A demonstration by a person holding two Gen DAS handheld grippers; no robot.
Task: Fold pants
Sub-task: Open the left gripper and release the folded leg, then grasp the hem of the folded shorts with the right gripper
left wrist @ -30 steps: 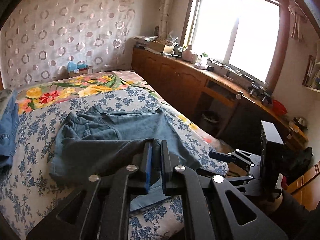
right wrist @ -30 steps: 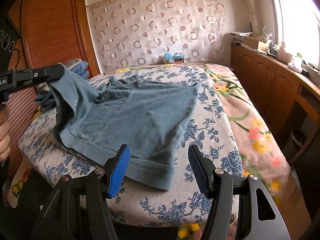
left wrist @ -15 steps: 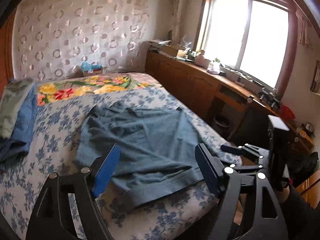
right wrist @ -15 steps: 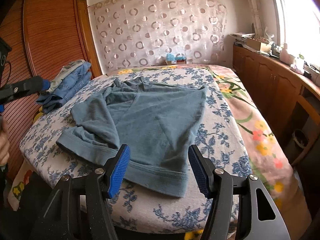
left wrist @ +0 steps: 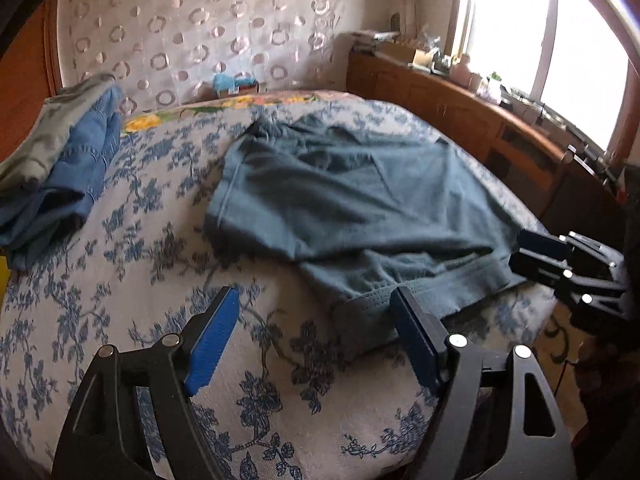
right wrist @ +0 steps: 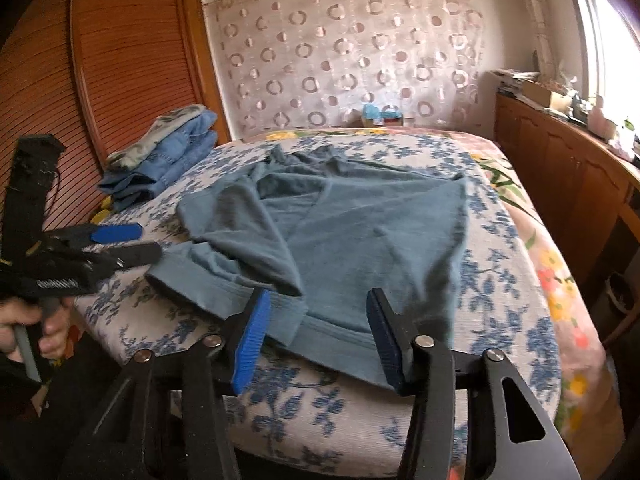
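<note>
Teal-blue pants (left wrist: 360, 208) lie partly folded on the flowered bed cover (left wrist: 140, 280), with a thick hem at the near edge; they also show in the right wrist view (right wrist: 360, 232). My left gripper (left wrist: 316, 344) is open and empty, just short of the hem's left end. It also shows at the left of the right wrist view (right wrist: 120, 244). My right gripper (right wrist: 316, 332) is open, its jaws either side of the near hem. It shows at the right of the left wrist view (left wrist: 536, 256).
A stack of folded blue and grey clothes (left wrist: 60, 160) sits at the bed's far left, also in the right wrist view (right wrist: 168, 152). A wooden wardrobe (right wrist: 100, 80) stands left, a wooden counter (left wrist: 480, 120) under the window right. A small box (right wrist: 380, 114) sits by the headboard.
One second ago my left gripper was shut on a raised part of the pants. It laid it over, let go and opened, and now sits lower at the near edge. The right gripper moved closer to the hem.
</note>
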